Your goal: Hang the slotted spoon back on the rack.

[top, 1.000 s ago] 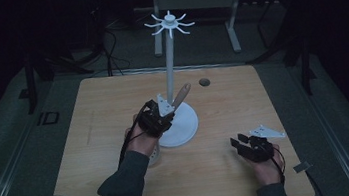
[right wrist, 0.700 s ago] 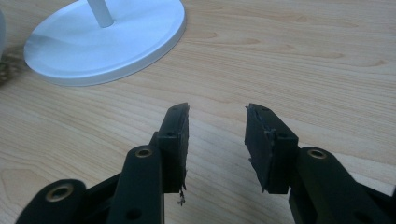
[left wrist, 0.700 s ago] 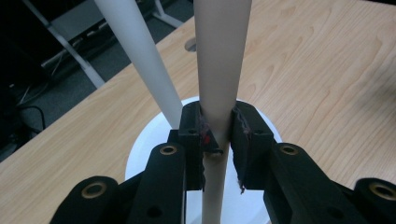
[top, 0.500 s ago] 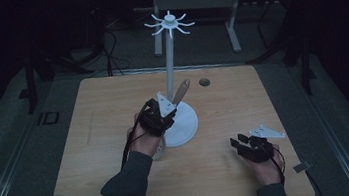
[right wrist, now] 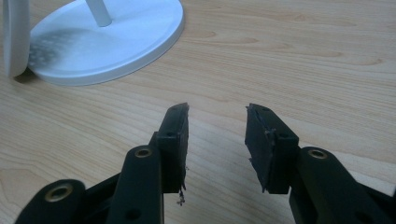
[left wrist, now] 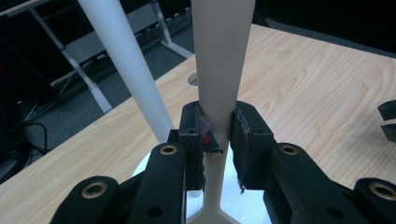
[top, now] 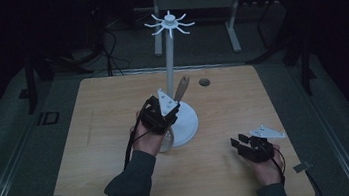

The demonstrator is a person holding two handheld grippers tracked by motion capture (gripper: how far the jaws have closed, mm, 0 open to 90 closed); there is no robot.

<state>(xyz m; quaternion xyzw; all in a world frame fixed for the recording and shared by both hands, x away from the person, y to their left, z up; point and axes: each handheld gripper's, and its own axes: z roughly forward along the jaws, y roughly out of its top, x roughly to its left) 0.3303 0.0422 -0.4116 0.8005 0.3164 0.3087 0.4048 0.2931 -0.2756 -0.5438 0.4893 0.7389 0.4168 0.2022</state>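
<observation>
Left tool (left wrist: 217,140) clamps the utensil handle (left wrist: 219,70) (right tool (right wrist: 217,140) gapes, empty).

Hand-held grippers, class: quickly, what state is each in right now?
Left hand-held gripper: shut on the utensil handle, beside the stand pole.
Right hand-held gripper: open, holding nothing, over the table.

The high view looks forward and down on the whole light wooden bench (top: 106,136). Each tool view sits low and close, and all three share the white stand's round base (right wrist: 116,42).
</observation>
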